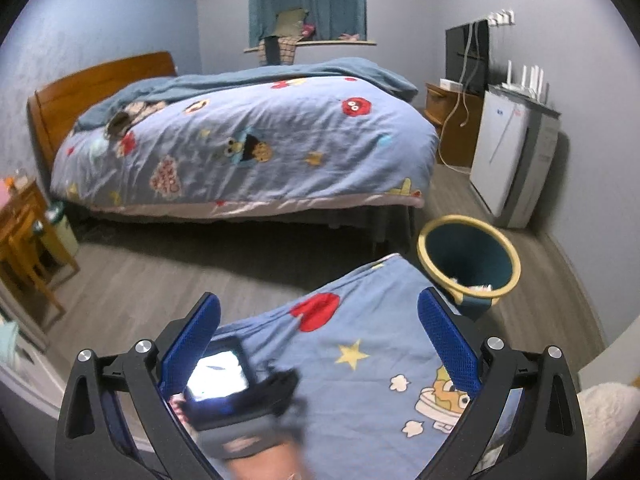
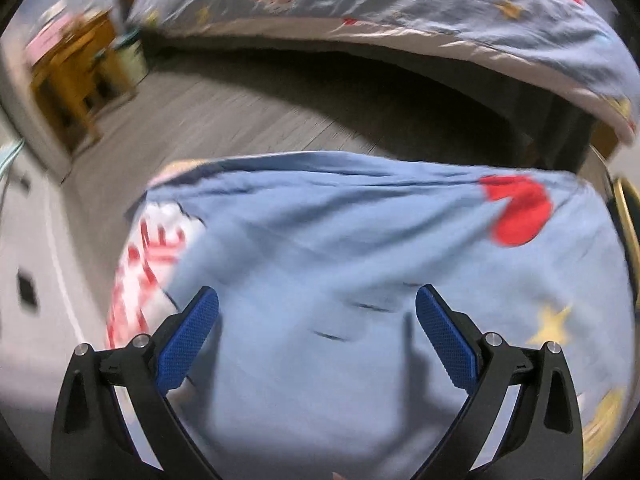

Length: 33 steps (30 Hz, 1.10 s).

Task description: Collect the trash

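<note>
A teal trash bin (image 1: 469, 265) with a yellow rim stands on the floor, right of a near surface covered in blue cartoon-print cloth (image 1: 360, 360). Some pale scraps lie in the bin's bottom. My left gripper (image 1: 318, 344) is open and empty above the cloth. The right hand's device with a lit screen (image 1: 224, 376) shows between the left fingers, blurred. My right gripper (image 2: 318, 340) is open and empty, low over the same cloth (image 2: 360, 260). A few thin dark marks or slivers (image 2: 372, 307) lie on the cloth ahead of it; blur hides what they are. The bin's rim (image 2: 624, 216) shows at the right edge.
A bed (image 1: 248, 152) with a matching quilt fills the middle of the room. A wooden side table (image 1: 24, 232) stands at left, a white appliance (image 1: 508, 160) and a wooden cabinet (image 1: 452, 128) at right. Grey wood floor (image 1: 160, 280) lies between.
</note>
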Available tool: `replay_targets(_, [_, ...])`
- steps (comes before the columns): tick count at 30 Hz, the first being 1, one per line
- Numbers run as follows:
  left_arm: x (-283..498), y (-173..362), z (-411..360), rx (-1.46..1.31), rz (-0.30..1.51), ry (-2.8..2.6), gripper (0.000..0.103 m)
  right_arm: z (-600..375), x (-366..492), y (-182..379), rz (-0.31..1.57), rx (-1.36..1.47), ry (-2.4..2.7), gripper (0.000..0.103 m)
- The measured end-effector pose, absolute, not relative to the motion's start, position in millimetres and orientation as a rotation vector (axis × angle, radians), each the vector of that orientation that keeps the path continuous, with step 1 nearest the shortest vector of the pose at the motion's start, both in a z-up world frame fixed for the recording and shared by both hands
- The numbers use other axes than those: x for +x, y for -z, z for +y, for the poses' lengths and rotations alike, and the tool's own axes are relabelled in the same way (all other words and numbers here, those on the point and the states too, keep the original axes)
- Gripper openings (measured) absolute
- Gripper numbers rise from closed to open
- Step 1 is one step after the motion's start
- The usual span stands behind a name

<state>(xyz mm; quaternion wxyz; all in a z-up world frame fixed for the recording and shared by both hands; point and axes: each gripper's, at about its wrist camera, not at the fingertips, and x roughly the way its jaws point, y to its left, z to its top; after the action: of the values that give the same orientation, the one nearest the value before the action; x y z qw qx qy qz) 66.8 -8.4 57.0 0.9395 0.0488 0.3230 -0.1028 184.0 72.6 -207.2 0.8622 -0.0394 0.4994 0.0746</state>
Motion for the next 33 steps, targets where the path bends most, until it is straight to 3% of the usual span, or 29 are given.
replay_targets(18, [95.3, -22.2, -3.3, 0.022, 0.804, 0.234, 0.098, 86.6, 179.4, 217.0, 0.987, 0.006, -0.040, 0.098])
replay_targets(33, [99.7, -8.0, -25.7, 0.116, 0.782, 0.172, 0.098, 84.9, 180.2, 217.0, 0.987, 0.006, -0.040, 0.098])
